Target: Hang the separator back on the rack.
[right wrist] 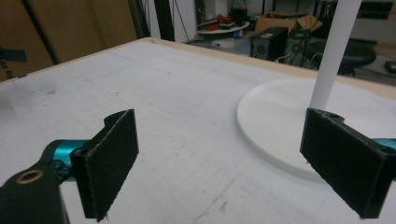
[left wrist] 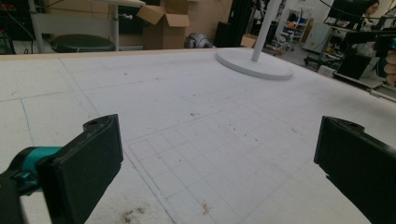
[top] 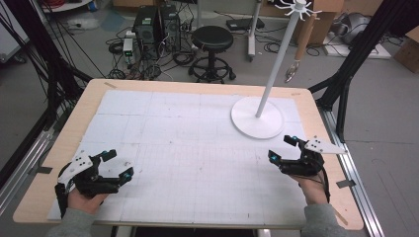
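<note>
A white stand with a round base point(top: 257, 124) and a tall pole point(top: 279, 58) rises at the back right of the table; a wooden-handled utensil point(top: 298, 49) hangs from the hooks at its top. The base point(left wrist: 254, 66) lies far ahead in the left gripper view, and the base point(right wrist: 275, 121) lies close ahead in the right gripper view. My left gripper point(top: 119, 163) rests at the front left, open, nothing between its jaws point(left wrist: 215, 163). My right gripper point(top: 282, 148) sits at the front right, just short of the base, open and empty point(right wrist: 219, 163).
A white gridded mat point(top: 188, 143) covers the wooden table point(top: 64, 143). Beyond the far edge stand a black stool point(top: 212, 44), computer towers point(top: 155, 27) and cables on the floor. Black frame posts point(top: 346, 84) flank the table on both sides.
</note>
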Demonstrator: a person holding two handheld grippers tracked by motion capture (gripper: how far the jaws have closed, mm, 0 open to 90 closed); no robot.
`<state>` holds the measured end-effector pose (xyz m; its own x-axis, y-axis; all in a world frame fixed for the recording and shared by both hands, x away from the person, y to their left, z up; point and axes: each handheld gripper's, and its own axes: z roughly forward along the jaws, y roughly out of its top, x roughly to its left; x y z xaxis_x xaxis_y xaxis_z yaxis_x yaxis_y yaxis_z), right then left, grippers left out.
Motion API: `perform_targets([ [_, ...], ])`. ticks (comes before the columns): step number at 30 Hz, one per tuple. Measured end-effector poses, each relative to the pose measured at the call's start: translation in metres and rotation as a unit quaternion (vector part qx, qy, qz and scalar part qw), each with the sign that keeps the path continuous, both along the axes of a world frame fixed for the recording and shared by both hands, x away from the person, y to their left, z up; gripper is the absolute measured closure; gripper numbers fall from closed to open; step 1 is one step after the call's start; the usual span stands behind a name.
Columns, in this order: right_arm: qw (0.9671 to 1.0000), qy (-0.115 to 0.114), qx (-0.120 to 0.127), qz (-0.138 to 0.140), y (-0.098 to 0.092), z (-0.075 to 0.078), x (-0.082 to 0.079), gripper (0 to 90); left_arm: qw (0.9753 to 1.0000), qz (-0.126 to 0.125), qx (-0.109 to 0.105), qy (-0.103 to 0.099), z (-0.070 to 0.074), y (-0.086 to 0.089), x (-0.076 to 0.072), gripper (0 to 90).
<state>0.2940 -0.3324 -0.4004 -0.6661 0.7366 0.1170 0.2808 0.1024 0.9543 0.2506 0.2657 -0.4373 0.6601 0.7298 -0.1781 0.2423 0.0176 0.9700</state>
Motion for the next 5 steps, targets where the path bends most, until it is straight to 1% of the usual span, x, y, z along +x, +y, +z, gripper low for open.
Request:
perform_targets([
  [3, 0.9999, 0.013, -0.011, -0.003, -0.0009, -0.0040, -0.0022, 10.8, 1.0000, -0.004, 0.003, 0.000, 0.0006, -0.0003, -0.0010, 1.7],
  [5, 0.9999, 0.009, -0.005, 0.002, -0.0020, -0.0071, -0.0045, 10.8, 1.0000, -0.003, 0.003, -0.004, 0.0016, -0.0008, -0.0016, 1.7],
])
